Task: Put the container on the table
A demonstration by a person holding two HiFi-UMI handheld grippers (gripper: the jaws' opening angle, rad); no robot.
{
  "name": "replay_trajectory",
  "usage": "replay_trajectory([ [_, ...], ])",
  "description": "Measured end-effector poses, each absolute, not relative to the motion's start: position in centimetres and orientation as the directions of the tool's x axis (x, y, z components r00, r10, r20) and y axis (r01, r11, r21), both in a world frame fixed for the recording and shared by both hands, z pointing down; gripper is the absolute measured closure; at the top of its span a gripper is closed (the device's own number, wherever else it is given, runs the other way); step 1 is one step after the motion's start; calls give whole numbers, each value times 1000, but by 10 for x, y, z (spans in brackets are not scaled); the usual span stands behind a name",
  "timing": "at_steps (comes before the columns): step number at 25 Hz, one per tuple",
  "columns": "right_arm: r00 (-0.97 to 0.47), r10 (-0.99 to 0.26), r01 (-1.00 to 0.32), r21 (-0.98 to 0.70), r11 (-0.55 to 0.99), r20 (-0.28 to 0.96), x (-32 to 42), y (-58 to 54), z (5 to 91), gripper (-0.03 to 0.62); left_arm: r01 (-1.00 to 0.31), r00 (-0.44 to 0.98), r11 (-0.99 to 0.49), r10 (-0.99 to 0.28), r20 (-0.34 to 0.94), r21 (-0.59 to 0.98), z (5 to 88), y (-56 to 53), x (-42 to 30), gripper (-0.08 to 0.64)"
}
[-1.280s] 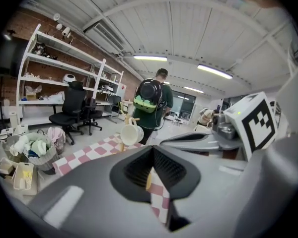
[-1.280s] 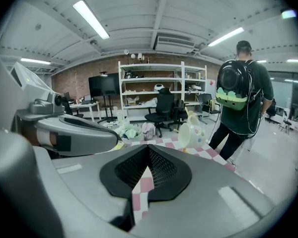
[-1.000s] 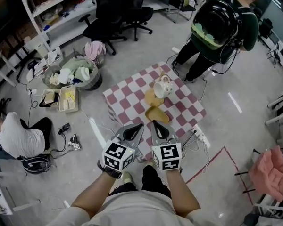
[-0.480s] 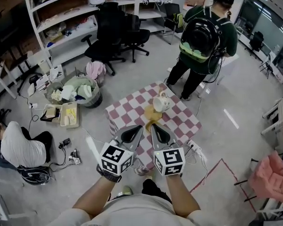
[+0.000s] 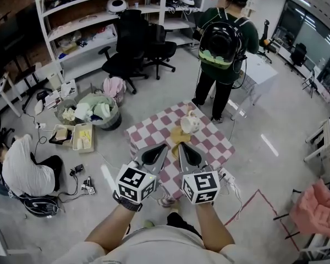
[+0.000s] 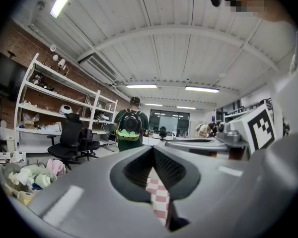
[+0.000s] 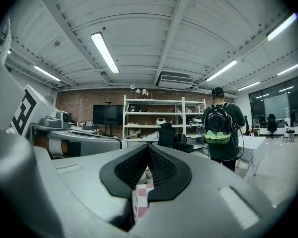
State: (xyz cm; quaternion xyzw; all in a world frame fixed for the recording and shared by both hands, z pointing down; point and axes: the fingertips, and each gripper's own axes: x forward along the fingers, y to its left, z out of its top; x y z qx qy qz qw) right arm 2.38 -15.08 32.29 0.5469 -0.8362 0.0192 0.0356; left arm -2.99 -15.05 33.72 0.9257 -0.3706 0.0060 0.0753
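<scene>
A white container point(image 5: 190, 124) with a handle stands on the far part of a small table with a red-and-white checked cloth point(image 5: 154, 130). Two tan, plate-like pieces point(image 5: 179, 135) lie just in front of it. I hold both grippers side by side above the table's near edge, short of the container. The left gripper point(image 5: 163, 147) and the right gripper point(image 5: 182, 146) are both shut and hold nothing. In the left gripper view, the left gripper point(image 6: 153, 150) shows a strip of checked cloth point(image 6: 159, 202) below its tips. The right gripper point(image 7: 148, 150) shows the same cloth point(image 7: 140, 200).
A person with a black backpack point(image 5: 223, 43) stands just beyond the table. Another person point(image 5: 22, 172) sits on the floor at left. A basket of clothes point(image 5: 93, 106), office chairs point(image 5: 132, 43) and shelves point(image 5: 99, 15) stand behind. A power strip with cables point(image 5: 228, 177) lies right of the table.
The view has tilted up, so the table sits smaller and lower in the frame. The person with the backpack has stepped further from the table. Both grippers stay shut and side by side.
</scene>
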Motion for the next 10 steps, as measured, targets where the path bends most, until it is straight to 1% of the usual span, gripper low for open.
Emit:
replay_trajectory([
  [10,-397,-915,-917,15,399,73,19,-144,319,581,-689,723,-714,-688,59,123,332,-145,-36,554],
])
